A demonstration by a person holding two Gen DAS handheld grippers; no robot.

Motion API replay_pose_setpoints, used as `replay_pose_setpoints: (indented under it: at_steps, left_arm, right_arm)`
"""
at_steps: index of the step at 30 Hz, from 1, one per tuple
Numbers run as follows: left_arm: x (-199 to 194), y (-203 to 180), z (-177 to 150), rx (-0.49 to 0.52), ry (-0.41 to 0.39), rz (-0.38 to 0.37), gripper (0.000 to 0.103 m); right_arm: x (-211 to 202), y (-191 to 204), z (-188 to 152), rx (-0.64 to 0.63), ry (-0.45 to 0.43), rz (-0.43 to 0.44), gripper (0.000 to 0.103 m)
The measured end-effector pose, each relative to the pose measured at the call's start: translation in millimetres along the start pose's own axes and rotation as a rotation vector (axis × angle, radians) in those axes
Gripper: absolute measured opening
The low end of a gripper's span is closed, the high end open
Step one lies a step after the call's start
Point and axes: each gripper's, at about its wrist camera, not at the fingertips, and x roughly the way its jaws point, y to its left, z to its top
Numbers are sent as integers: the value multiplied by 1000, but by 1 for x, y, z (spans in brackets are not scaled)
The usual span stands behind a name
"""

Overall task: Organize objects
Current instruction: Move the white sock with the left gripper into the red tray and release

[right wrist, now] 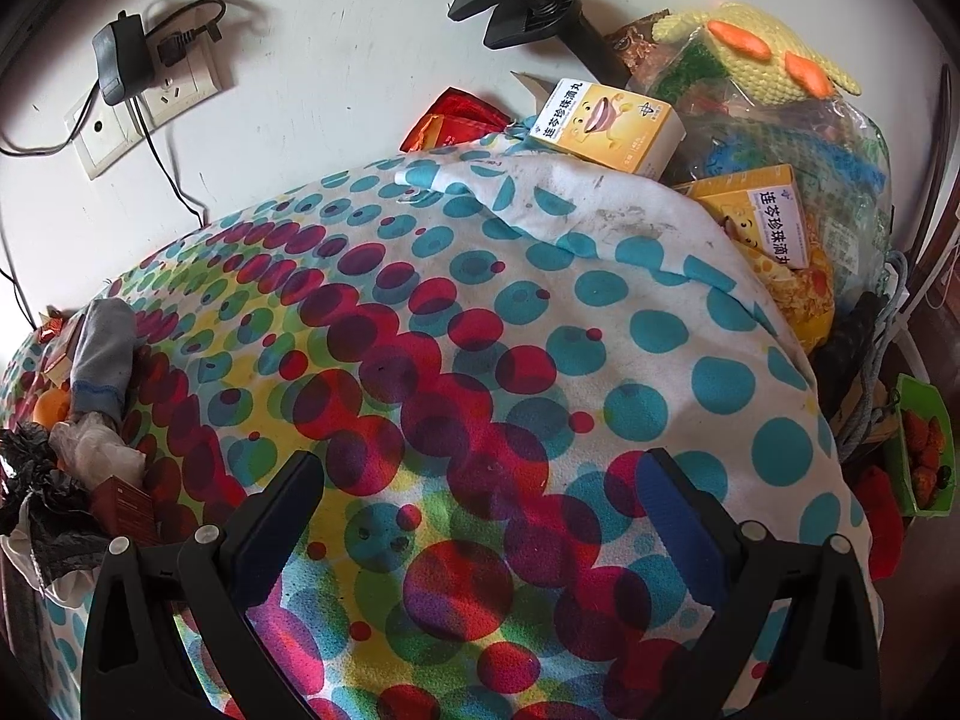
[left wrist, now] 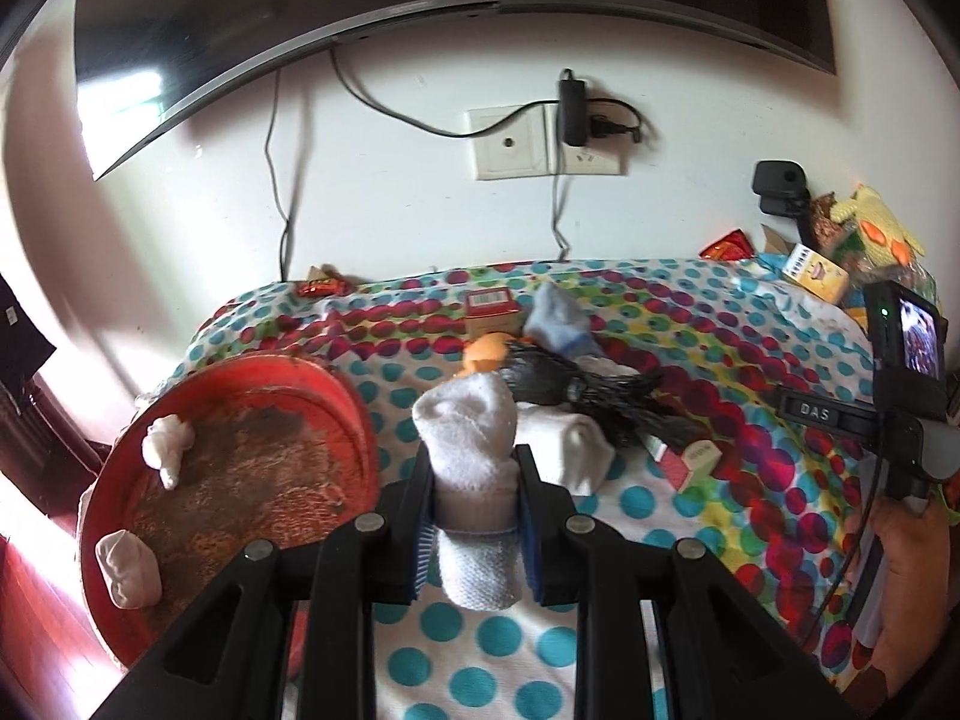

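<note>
My left gripper (left wrist: 474,474) is shut on a rolled white sock (left wrist: 468,444), held above the dotted cloth (left wrist: 690,324) just right of a red tray (left wrist: 240,456). Two rolled white socks (left wrist: 168,447) (left wrist: 129,567) lie in the tray. Another white sock (left wrist: 570,444), a grey-blue sock (left wrist: 558,321), a black plastic bag (left wrist: 576,390), an orange ball (left wrist: 489,354) and small boxes (left wrist: 492,309) lie ahead. My right gripper (right wrist: 480,510) is open and empty over the dotted cloth (right wrist: 600,312); it also shows in the left wrist view (left wrist: 900,396), at the far right.
A wall with sockets (left wrist: 543,141) and hanging cables runs behind the table. At the right back stand yellow medicine boxes (right wrist: 606,123), a knitted yellow toy (right wrist: 762,60), bags and a black clamp (right wrist: 522,6). The pile with the grey sock (right wrist: 102,354) lies at the right view's left edge.
</note>
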Motion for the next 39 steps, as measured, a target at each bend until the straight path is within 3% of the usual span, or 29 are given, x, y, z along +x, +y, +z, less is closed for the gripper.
replay_pose_setpoints:
  at_steps: [19,39]
  left_arm:
    - [11,66,-4,-77,31,89,24]
    - [29,89,-16,-99,71,140,24]
  right_arm:
    - [1,3,0,-14,7,-19,103]
    - [1,3,-1,-18,10,-26,103]
